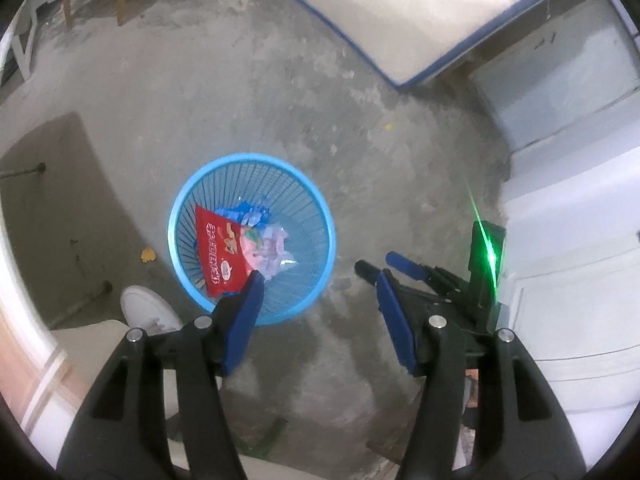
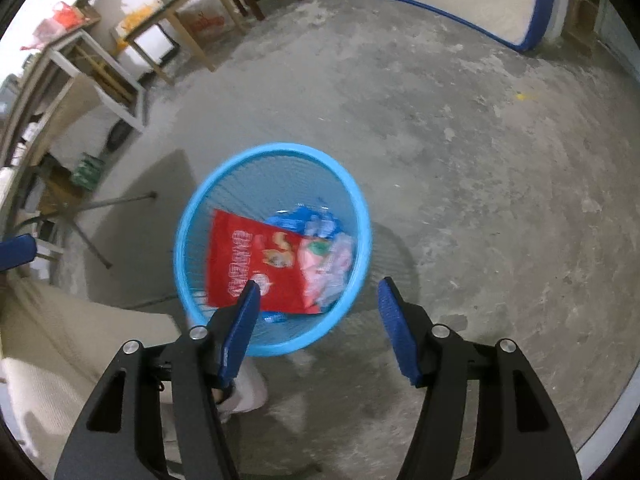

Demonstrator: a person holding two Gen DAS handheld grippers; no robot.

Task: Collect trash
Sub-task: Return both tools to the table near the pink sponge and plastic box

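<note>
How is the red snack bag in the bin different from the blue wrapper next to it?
The red snack bag is large, flat and leans against the blue bin's wall; the blue wrapper is smaller, crumpled and partly hidden behind it. Both already lie inside the bin.

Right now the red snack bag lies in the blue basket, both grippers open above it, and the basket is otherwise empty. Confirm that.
Not quite. The red snack bag is in the blue basket and both grippers are open, but the right wrist view shows blue and pale wrappers beside the bag.
</note>
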